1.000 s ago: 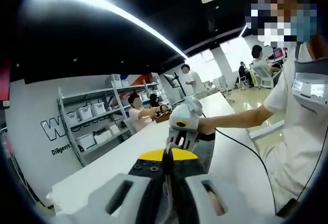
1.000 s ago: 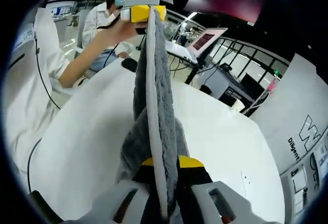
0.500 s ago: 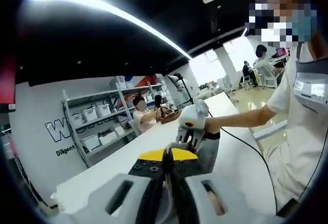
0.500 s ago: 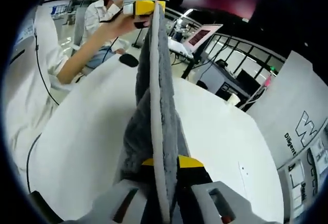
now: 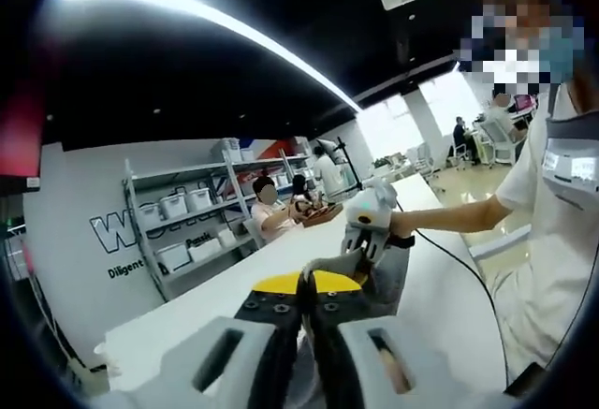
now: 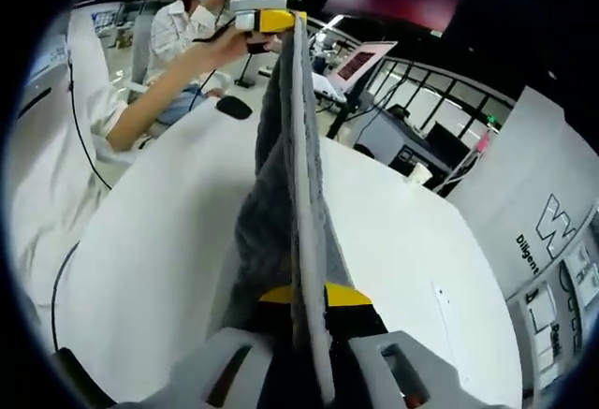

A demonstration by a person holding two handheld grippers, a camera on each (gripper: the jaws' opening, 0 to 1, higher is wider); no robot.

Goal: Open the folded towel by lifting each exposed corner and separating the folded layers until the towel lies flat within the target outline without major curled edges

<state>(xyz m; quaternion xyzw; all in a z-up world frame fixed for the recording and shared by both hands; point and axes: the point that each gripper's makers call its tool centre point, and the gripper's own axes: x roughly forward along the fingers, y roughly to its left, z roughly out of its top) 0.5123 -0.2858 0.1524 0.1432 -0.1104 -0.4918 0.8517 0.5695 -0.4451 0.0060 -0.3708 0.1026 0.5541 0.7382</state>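
Observation:
A grey towel (image 6: 281, 184) with a paler hem hangs stretched in the air between the two grippers, above the white table (image 6: 159, 241). My right gripper (image 6: 304, 299) is shut on its near end at the bottom of the right gripper view. At the top of that view my left gripper (image 6: 279, 27) pinches the far end. In the left gripper view my left gripper (image 5: 307, 285) is shut on the towel's edge. Beyond it the right gripper (image 5: 363, 252), held in a hand, clamps the towel (image 5: 384, 283), which drapes down below it.
Metal shelves with white bins (image 5: 178, 231) line the wall. People (image 5: 271, 205) stand at the far end of the table. A black object (image 6: 234, 107) lies on the table near the person's arm. A screen (image 6: 360, 63) stands beyond. A cable (image 5: 463, 267) trails from the right gripper.
The two grippers have drawn a little farther apart, and the towel is stretched longer between them. Both stay shut on it.

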